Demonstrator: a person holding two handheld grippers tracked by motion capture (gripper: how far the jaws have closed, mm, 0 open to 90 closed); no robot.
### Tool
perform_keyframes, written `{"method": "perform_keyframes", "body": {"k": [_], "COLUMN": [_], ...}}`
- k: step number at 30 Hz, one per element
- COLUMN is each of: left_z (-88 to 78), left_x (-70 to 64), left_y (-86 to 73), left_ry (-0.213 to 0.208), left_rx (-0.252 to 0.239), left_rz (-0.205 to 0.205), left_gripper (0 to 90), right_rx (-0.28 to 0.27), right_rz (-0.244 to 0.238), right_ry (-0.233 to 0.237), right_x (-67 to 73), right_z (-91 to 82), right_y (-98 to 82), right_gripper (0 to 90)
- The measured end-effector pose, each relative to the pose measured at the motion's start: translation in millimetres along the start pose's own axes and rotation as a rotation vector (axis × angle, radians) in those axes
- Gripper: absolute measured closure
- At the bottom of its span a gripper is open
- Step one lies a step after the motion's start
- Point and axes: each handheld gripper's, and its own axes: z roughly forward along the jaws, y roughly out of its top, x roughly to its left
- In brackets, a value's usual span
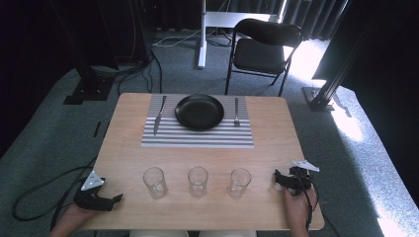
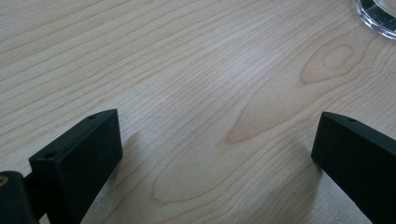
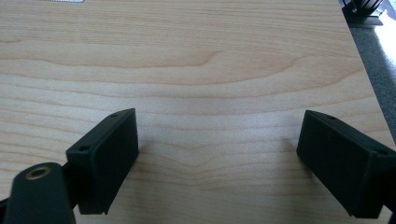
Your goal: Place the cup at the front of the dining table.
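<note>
Grey carpet surrounds a light wooden table [image 1: 123,163], with a black folding chair [image 1: 264,47] standing beyond its far edge. On the far half of the table lies a striped placemat [image 1: 197,137]; a black plate [image 1: 199,111] sits on it, a knife [image 1: 159,114] lies on the mat to the plate's left and a fork [image 1: 236,111] to its right, both apart from the plate.

Three empty clear glasses stand upright in a row along the near half: the left glass [image 1: 154,182], the middle glass [image 1: 197,180] and the right glass [image 1: 239,182], each well apart from its neighbour.

The left gripper [image 1: 109,200] rests at the table's near left corner, held in a hand [image 1: 74,217], near the left glass but not touching it. Its own view shows both black jaws spread wide over bare wood, nothing between them, with the base of a glass [image 2: 378,16] at the upper right corner.

The right gripper [image 1: 277,178] sits at the near right, held in the other hand [image 1: 299,210], just beside the right glass, apart from it. Its view likewise shows the jaws wide apart over bare wood, gripping nothing.
</note>
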Motion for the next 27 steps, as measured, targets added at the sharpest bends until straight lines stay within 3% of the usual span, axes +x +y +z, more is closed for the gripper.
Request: {"method": "perform_keyframes", "body": {"k": [27], "left_z": [-2.5], "left_x": [0.3], "left_y": [-2.3], "left_ry": [-0.02], "left_rx": [-0.01], "left_rz": [0.023], "left_gripper": [5.0], "right_rx": [0.0], "right_rz": [0.001], "right_ry": [0.0], "right_x": [-0.1], "right_z": [0.0], "right_y": [0.0], "right_gripper": [12.1]}}
